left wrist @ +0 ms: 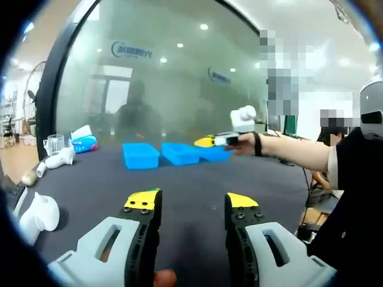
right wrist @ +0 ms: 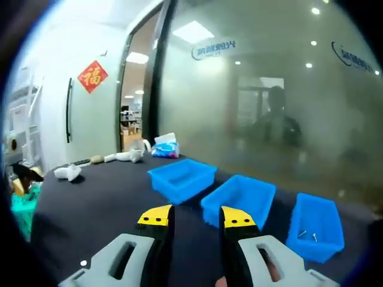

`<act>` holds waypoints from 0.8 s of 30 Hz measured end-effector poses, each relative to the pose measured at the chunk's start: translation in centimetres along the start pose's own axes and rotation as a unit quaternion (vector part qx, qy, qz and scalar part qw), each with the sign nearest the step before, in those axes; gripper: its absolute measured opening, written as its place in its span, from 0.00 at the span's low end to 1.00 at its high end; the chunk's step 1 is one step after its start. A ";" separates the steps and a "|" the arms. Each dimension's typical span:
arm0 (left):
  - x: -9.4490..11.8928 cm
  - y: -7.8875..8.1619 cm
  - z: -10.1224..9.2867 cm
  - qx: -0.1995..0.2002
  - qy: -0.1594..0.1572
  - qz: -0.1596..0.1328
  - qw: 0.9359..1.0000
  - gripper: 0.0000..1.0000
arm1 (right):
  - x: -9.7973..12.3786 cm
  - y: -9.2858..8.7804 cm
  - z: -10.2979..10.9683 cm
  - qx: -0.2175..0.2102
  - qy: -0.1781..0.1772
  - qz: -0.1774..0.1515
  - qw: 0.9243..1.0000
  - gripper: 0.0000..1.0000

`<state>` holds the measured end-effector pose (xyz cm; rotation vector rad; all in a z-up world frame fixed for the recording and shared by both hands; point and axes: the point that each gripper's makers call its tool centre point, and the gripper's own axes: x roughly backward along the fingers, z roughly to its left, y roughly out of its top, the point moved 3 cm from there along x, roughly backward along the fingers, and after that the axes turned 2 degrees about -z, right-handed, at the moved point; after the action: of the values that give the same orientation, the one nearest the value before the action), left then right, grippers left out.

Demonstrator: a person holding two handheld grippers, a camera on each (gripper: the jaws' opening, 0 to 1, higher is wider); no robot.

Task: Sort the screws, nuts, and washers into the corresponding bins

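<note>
Tongs apart, screws barely discernible

Left gripper held low, jaws apart with a wide gap, yellow tips forward, nothing between them. Right gripper stretched out far ahead in left gripper view, on an extended forearm with dark wrist strap. Right gripper jaws parted, nothing between.

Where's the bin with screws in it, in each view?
Left gripper view: the far-right bin of the blue row, partly behind the right gripper; its contents are not readable here.
Right gripper view: the rightmost bin, lower right, two small screws inside.
Shared landmark: the tissue pack at the table's far edge.
</note>
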<state>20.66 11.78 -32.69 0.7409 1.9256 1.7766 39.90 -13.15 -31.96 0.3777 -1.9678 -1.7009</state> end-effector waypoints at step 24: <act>0.1 -0.1 -1.0 -0.008 -0.017 0.005 1.000 0.41 | 12.7 -3.1 5.9 -0.036 0.025 -0.049 0.998 0.27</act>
<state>19.93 11.07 -32.67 0.7712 1.8871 1.7710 25.76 -15.36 -33.06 0.4938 -1.8743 -1.8006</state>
